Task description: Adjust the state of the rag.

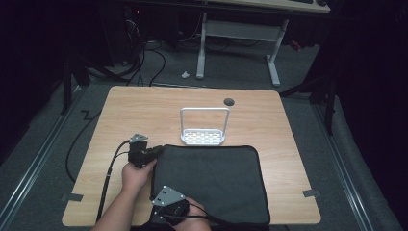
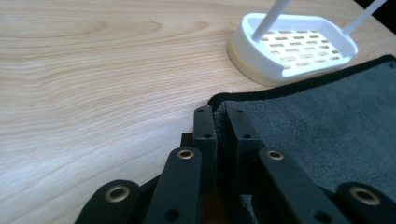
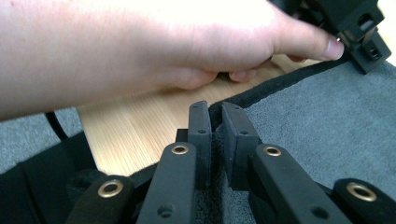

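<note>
Lying flat across the lower middle of the high view, on a pale wooden worktop (image 1: pixel 144 110): a dark grey square fabric mat with black edging (image 1: pixel 211 183). Pinched at its upper left corner by the left gripper (image 2: pixel 219 122), clamped tight on the hem; pinched at its lower left edge by the right gripper (image 3: pixel 215 119), closed onto the black border with cloth between the pads. Thin bites on both, so likely to slip free if lifted unevenly or jerked. Just beyond the mat's top edge, a white slotted plastic tray with a tall wire handle (image 1: pixel 204 136), near enough to be swept or toppled by a rising fold. Trailing black cables (image 1: pixel 108 178) at lower left, apt to snag.
</note>
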{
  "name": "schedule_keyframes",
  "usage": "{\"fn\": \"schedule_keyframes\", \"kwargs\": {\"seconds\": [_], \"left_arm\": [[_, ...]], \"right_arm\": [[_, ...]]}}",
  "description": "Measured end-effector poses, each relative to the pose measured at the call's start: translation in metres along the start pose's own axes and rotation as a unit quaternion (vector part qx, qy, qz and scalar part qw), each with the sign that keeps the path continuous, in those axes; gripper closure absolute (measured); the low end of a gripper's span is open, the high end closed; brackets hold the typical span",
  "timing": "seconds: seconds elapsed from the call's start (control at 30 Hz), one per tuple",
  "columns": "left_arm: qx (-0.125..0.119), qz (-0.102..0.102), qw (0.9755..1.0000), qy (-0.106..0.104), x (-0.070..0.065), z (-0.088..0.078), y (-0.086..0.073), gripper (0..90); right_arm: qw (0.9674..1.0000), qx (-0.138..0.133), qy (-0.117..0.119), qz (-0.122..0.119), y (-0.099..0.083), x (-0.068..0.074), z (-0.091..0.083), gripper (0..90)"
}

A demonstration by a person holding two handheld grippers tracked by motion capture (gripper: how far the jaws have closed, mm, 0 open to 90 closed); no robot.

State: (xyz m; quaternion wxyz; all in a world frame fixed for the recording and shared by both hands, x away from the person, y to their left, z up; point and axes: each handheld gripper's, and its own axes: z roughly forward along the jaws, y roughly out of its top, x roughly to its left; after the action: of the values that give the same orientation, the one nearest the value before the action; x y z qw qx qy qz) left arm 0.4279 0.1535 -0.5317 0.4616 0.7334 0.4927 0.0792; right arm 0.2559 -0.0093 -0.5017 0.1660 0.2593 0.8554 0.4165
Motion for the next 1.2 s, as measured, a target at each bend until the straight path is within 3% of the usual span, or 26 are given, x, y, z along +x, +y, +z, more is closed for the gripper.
{"fn": "schedule_keyframes", "kwargs": {"seconds": [0.2,0.43,0.57,0.63,0.83,0.87,1.07,1.2], "left_arm": [[-0.02,-0.016,0.9994,0.022,0.023,-0.036,0.0,83.7],[-0.018,-0.016,0.9981,0.057,0.052,-0.085,0.005,83.8],[-0.022,-0.01,0.998,0.059,0.052,-0.096,0.013,83.8],[-0.025,-0.008,0.9983,0.052,0.044,-0.092,0.017,83.8],[-0.023,0.009,0.9991,0.034,0.0,-0.058,0.03,83.8],[-0.02,0.018,0.9991,0.034,-0.014,-0.048,0.033,83.8],[-0.003,0.034,0.9987,0.038,-0.063,-0.006,0.04,83.7],[0.014,0.041,0.9981,0.043,-0.086,0.018,0.041,83.6]], "right_arm": [[0.9995,-0.025,0.014,-0.012,0.018,0.013,0.01,83.5],[0.9971,-0.057,0.042,-0.027,0.052,0.038,0.026,83.4],[0.9962,-0.068,0.044,-0.032,0.061,0.042,0.024,83.4],[0.9964,-0.069,0.038,-0.031,0.058,0.038,0.017,83.4],[0.9976,-0.067,-0.003,-0.02,0.035,0.011,-0.019,83.4],[0.9976,-0.067,-0.01,-0.016,0.03,0.006,-0.026,83.4],[0.9971,-0.055,-0.054,0.0,-0.008,-0.023,-0.066,83.3],[0.9964,-0.044,-0.071,0.013,-0.03,-0.039,-0.081,83.3]]}}
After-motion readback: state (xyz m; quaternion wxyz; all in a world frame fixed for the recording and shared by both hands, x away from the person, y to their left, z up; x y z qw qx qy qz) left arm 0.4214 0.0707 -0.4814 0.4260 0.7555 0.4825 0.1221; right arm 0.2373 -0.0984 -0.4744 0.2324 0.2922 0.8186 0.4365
